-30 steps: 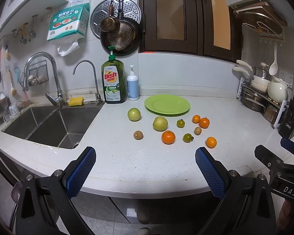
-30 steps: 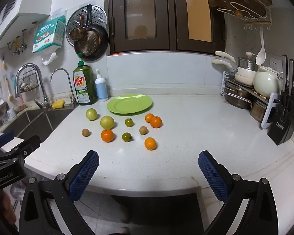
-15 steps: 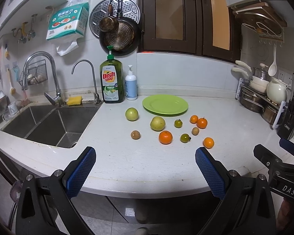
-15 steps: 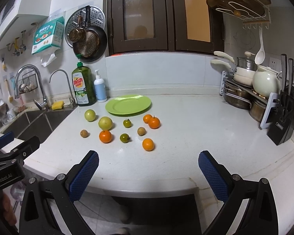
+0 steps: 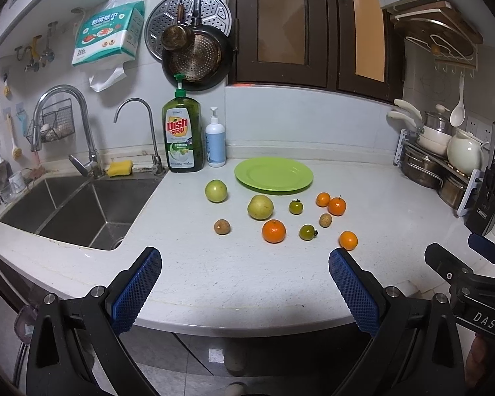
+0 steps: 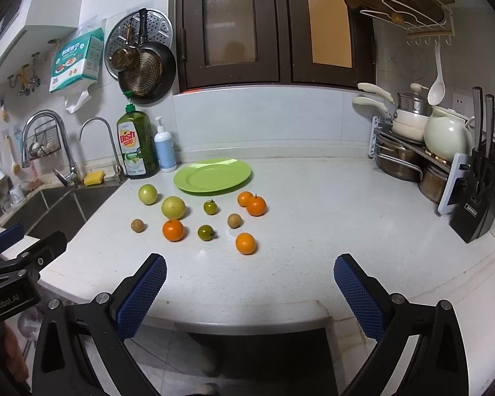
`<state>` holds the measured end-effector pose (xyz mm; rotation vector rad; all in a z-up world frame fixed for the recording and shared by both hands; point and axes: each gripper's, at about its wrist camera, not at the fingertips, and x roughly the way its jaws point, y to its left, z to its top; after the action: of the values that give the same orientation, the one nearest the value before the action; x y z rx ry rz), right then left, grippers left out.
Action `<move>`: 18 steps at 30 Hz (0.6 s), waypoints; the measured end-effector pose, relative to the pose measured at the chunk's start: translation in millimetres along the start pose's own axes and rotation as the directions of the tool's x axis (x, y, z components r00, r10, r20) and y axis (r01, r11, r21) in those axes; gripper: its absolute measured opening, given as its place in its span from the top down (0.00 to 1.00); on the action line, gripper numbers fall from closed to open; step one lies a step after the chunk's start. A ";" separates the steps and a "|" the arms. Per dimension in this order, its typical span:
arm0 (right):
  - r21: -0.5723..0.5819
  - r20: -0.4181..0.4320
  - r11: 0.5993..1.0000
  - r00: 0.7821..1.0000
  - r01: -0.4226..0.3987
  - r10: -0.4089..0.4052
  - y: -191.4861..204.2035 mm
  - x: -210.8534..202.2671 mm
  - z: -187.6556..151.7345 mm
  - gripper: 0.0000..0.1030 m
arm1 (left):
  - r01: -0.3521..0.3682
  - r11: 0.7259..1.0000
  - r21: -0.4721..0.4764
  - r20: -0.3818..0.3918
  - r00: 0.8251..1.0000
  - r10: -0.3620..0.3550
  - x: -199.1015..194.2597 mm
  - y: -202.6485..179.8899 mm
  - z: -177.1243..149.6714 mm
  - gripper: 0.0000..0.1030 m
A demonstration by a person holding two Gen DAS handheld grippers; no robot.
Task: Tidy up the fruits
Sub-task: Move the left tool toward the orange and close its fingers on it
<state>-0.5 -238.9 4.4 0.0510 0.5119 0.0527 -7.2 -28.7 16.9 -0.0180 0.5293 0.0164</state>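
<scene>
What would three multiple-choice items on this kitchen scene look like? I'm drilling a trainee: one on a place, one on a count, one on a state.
1. Where does the green plate sit?
A. In the sink
B. On the counter, behind the fruit
C. On the pot rack

2. How many orange fruits lie on the counter?
A. Two
B. Six
C. Four

3. What state is the left gripper in?
A. Open, holding nothing
B. Shut on a fruit
C. Shut on the plate

Key: 1 B, fruit lies in front of it; 2 C, four orange ones show; 3 A, its fingers stand wide apart over bare counter.
</scene>
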 end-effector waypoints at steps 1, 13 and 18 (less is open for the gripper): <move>0.001 -0.002 1.000 1.000 0.002 -0.002 -0.4 1.3 0.2 0.01 | 0.003 1.000 0.002 -0.002 1.000 -0.003 2.3 -0.5 0.2 0.00; 0.031 -0.071 0.999 0.997 0.023 -0.021 -2.7 41.2 4.7 0.01 | 0.071 0.995 0.074 -0.016 0.997 -0.070 46.8 -6.7 9.7 0.00; 0.046 -0.098 0.998 0.995 0.038 -0.034 1.2 66.1 11.8 0.01 | 0.110 0.986 0.124 -0.033 0.994 -0.107 78.9 -7.1 21.0 0.06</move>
<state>62.8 -233.9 -17.6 0.0865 0.6117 0.0075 71.7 -34.5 -4.7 0.0758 0.5538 -0.1235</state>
